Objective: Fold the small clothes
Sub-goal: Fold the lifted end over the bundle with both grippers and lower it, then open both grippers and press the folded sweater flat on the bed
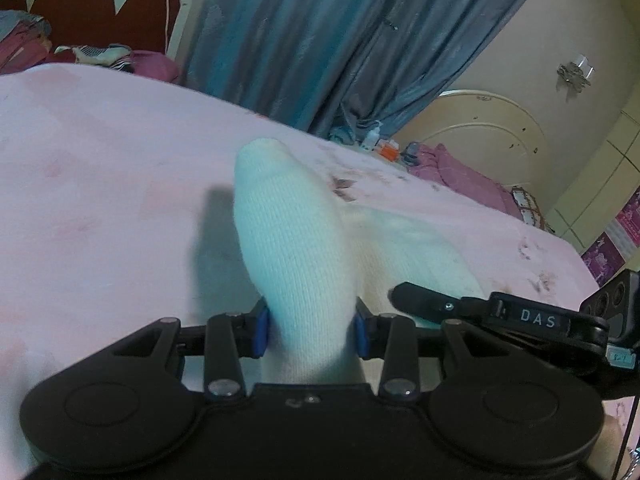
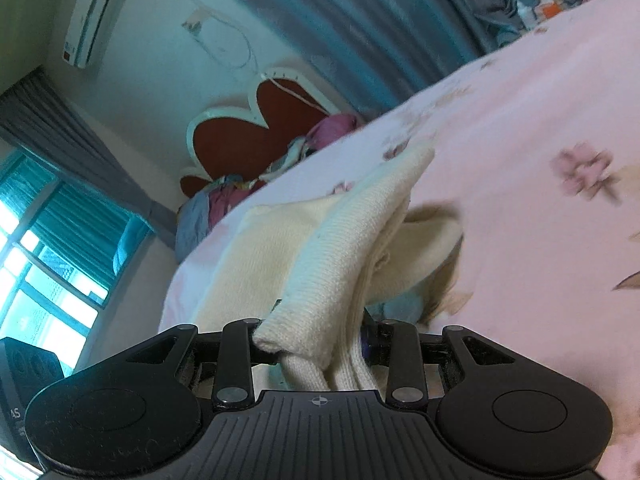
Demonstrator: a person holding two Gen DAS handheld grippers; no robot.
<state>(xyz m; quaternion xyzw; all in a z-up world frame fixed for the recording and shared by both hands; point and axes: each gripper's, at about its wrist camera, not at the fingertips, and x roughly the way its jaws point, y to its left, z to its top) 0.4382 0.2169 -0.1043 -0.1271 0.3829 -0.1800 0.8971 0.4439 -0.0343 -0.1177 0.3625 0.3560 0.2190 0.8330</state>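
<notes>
1. bed (image 1: 100, 152), covered by a pink flowered sheet: the work surface, filling most of both wrist views. a red scalloped headboard (image 2: 232, 136) and blue curtains (image 1: 288, 32) stand behind it, with a heap of other fabrics piled near the headboard.

2. cream knit garment (image 1: 296, 240): the task's thing, a small ribbed piece, possibly a sock or a little sweater; which one cannot be told. it is held off the sheet at both ends, while its middle sags toward the bed and casts a shadow there. in the right wrist view a ribbed cuff (image 2: 320, 280) folds over thicker layers.

3. left gripper (image 1: 310, 330): pinching a rounded end of the garment between its blue pads (image 1: 262, 332), the cloth standing up in front of the camera.

4. right gripper (image 2: 314, 344): clamped on the ribbed cuff and bunched layers. its dark finger also shows at the right edge of the left wrist view, just beside the left gripper.

5. step in hand, as a judgement: the garment is being carried over the bed by both ends, either to lay it out or to bring one end over the other.

6. next move, as a judgement: lower both ends together onto bare sheet, keep the cloth taut enough to avoid wrinkles, and line up the edges before letting go.
</notes>
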